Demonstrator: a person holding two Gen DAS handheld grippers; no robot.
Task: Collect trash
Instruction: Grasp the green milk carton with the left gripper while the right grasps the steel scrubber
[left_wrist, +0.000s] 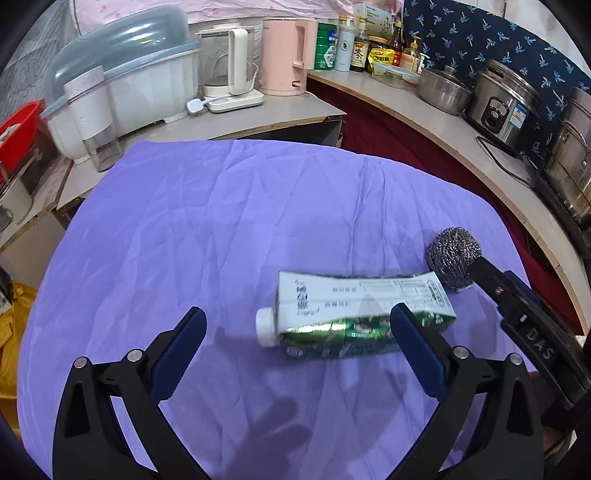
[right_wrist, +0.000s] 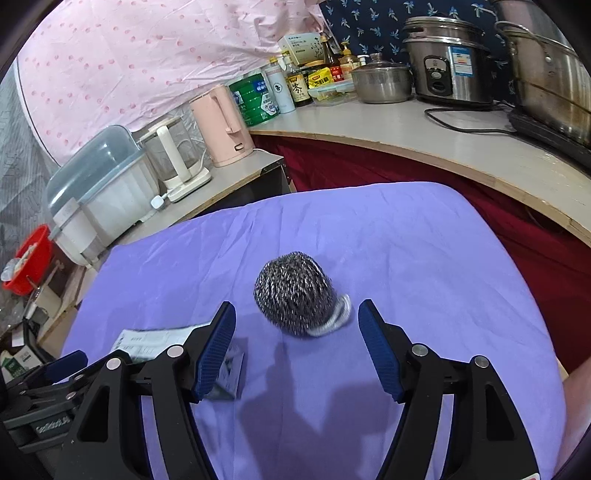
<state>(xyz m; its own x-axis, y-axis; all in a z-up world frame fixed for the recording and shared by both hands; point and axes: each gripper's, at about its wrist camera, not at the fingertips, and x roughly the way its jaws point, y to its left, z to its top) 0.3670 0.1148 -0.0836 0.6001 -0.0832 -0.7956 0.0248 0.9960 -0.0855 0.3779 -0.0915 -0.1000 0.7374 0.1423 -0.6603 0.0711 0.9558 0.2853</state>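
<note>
A crushed white-and-green drink carton with a white cap lies on its side on the purple cloth. My left gripper is open just above and in front of it, its right finger overlapping the carton. A steel wool scrubber sits on the cloth just beyond my open right gripper; it also shows in the left wrist view. Part of the carton shows behind the right gripper's left finger.
Counters ring the table: a dish box, glass kettle, pink kettle, bottles and cans, pots and a rice cooker. A red bin stands at the far left.
</note>
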